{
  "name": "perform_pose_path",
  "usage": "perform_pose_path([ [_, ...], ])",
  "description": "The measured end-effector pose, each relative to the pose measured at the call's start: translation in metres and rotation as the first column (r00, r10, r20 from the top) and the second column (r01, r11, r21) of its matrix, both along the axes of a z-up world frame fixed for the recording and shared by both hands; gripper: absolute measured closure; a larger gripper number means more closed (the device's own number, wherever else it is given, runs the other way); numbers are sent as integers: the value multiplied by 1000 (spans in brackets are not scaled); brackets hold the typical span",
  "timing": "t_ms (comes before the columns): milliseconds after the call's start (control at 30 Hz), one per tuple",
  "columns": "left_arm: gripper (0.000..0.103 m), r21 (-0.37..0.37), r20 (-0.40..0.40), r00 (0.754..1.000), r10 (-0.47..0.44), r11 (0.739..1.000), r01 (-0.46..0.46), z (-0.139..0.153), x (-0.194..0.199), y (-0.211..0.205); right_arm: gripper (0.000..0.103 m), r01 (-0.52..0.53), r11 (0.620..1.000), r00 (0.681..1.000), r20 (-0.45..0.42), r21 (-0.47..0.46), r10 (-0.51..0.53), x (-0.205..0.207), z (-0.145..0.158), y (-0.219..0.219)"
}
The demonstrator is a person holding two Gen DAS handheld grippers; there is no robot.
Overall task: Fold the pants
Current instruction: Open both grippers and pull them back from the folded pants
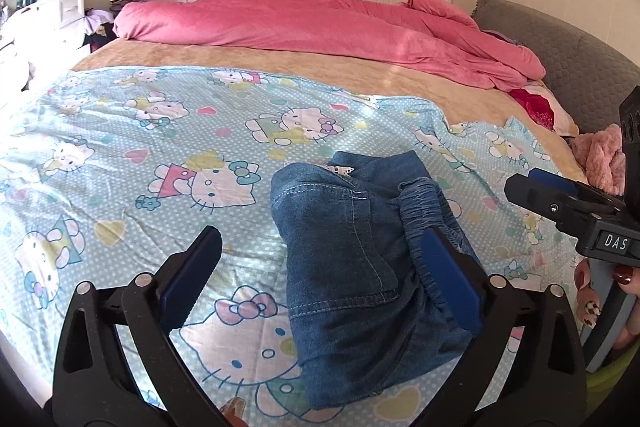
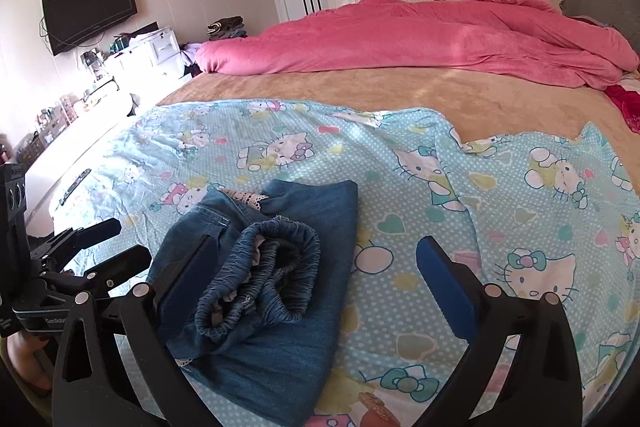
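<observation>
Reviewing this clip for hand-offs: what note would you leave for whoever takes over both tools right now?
Left tool: open, holding nothing; its right finger is over the jeans' waistband.
Right tool: open, holding nothing.
Jeans: folded into a compact bundle on the cartoon sheet, elastic waistband bunched on top.
Done: the fold looks finished and the jeans lie free.
Left: probably only flatten the waistband, if wanted, and pull both tools clear.

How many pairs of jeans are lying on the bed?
1. The folded jeans lie on the cartoon-cat sheet, near the front edge of the bed. More clothing could be hidden under the pink duvet.
</observation>
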State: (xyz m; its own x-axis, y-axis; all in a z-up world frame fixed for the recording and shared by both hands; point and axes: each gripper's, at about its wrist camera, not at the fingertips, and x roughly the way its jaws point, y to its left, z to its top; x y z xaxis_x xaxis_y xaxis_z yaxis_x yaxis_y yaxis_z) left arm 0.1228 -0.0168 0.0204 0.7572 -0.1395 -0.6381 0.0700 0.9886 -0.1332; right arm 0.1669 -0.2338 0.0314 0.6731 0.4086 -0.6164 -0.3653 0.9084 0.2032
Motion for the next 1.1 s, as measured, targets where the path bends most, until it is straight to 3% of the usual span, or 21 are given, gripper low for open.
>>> perform_pose_path([
  [567,9,15,77,996,40,999,-41,35,-61,6,4,5,1000,993,115,-2,-5,-73,39,-7],
  [1100,9,43,84,996,14,999,-17,39,-128,5,4,47,998,989,143,-30,-42,-135,35,-14],
])
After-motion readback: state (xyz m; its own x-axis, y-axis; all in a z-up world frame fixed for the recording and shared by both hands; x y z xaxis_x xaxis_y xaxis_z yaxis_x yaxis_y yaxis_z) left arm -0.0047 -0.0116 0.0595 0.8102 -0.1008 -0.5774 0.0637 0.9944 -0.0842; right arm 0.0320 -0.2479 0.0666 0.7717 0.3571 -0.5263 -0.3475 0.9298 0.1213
